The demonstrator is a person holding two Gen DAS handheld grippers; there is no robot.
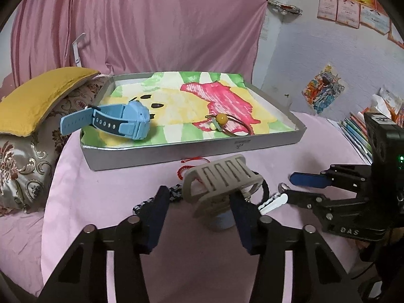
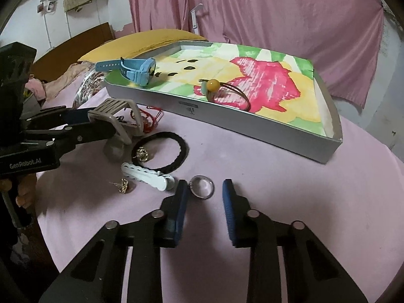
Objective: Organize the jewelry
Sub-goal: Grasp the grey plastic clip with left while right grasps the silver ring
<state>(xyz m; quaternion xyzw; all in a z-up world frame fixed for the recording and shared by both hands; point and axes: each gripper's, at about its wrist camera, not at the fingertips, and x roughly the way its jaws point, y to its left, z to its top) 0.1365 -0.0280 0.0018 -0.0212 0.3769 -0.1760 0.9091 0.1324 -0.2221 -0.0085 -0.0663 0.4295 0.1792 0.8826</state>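
A shallow grey tray (image 1: 192, 155) (image 2: 252, 128) with a painted paper lining lies on the pink cloth. In it are a blue watch (image 1: 118, 122) (image 2: 133, 69) and a cord bracelet with a yellow bead (image 1: 223, 119) (image 2: 213, 85). My left gripper (image 1: 199, 202) (image 2: 101, 123) is open around a beige hair claw (image 1: 219, 179) (image 2: 118, 118); the claw touches its right finger. My right gripper (image 2: 204, 189) (image 1: 285, 189) is open, its fingers either side of a silver ring (image 2: 202, 186) on the cloth.
On the cloth lie a black hair tie (image 2: 161, 151), a white hair clip (image 2: 149, 176) (image 1: 274, 203), gold earrings (image 2: 123, 185), a red cord (image 2: 151, 117) (image 1: 186, 168) and a dark chain (image 1: 174, 194). Pillows (image 1: 38, 116) lie left of the tray. Pink curtain behind.
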